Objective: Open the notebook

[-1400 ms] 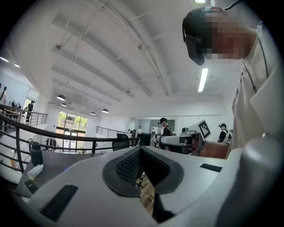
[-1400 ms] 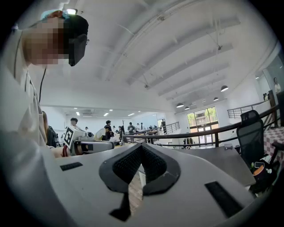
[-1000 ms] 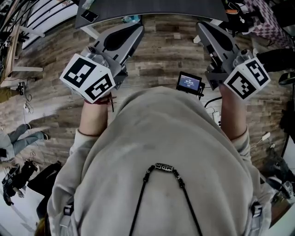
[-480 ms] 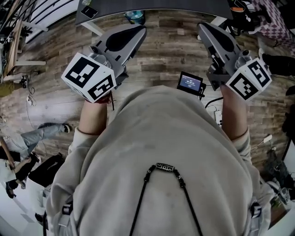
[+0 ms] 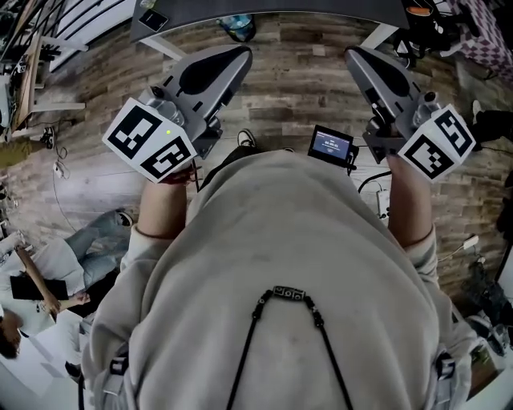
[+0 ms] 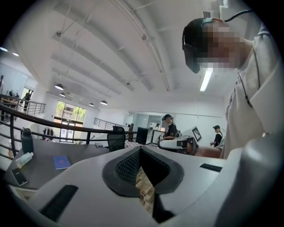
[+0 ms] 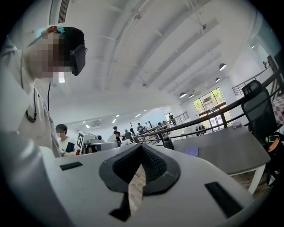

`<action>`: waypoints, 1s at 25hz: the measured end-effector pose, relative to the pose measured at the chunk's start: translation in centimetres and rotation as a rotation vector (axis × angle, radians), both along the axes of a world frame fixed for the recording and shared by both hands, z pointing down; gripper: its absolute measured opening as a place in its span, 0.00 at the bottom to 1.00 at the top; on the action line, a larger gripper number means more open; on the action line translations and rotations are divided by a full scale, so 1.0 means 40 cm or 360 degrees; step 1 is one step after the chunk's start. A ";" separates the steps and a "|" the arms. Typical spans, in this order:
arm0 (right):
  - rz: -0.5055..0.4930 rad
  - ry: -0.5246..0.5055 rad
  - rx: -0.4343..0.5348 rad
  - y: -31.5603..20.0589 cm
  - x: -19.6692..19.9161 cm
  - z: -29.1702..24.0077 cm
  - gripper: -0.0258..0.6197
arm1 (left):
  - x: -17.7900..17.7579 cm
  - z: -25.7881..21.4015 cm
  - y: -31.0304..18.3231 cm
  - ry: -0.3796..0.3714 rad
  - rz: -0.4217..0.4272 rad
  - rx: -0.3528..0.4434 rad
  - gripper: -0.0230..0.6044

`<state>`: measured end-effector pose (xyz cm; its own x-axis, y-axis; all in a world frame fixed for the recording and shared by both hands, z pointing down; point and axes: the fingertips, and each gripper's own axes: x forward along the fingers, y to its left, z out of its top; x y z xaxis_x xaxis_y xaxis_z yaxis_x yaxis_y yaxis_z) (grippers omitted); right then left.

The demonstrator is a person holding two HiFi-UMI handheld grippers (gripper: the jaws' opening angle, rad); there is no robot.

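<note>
The notebook (image 6: 61, 162) is a small blue book that lies closed on the grey table (image 6: 40, 170); in the right gripper view the notebook (image 7: 192, 151) shows far off on the tabletop. Both grippers are held level in front of my chest, over the wooden floor and short of the table's edge (image 5: 264, 11). My left gripper (image 5: 239, 54) has its jaws together with nothing between them, and so does my right gripper (image 5: 354, 54). In their own views the left gripper's (image 6: 141, 150) and the right gripper's (image 7: 142, 146) tips meet, with only floor boards showing below.
A phone (image 6: 19, 176), a dark bottle (image 6: 26, 141) and a small clear bottle (image 6: 24, 158) stand on the table's left part. A small screen device (image 5: 330, 145) hangs at my waist. An office chair (image 7: 257, 106) stands at the right. A person sits at lower left (image 5: 80, 256).
Both grippers have drifted slightly outward and stay shut. The table's edge has slid toward the top of the head view. A seated person has come into view at lower left.
</note>
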<state>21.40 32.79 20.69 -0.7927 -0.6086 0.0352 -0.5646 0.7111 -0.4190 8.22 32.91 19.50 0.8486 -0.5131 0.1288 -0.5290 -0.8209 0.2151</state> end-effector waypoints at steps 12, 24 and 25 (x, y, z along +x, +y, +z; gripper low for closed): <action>-0.0007 0.0111 0.0036 -0.093 -0.064 -0.019 0.06 | -0.048 -0.016 -0.134 0.0131 -0.0003 0.0055 0.04; 0.0082 0.0201 0.0023 -0.247 -0.153 -0.023 0.06 | -0.098 0.002 -0.304 0.0137 0.0173 0.0055 0.04; 0.0089 0.0214 0.0019 -0.262 -0.162 -0.024 0.06 | -0.107 0.003 -0.318 0.0132 0.0184 0.0057 0.04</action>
<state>14.92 22.30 19.74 -0.7462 -0.6526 0.1316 -0.6540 0.6815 -0.3285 3.96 20.18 19.64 0.9094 -0.4142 0.0388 -0.4119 -0.8834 0.2236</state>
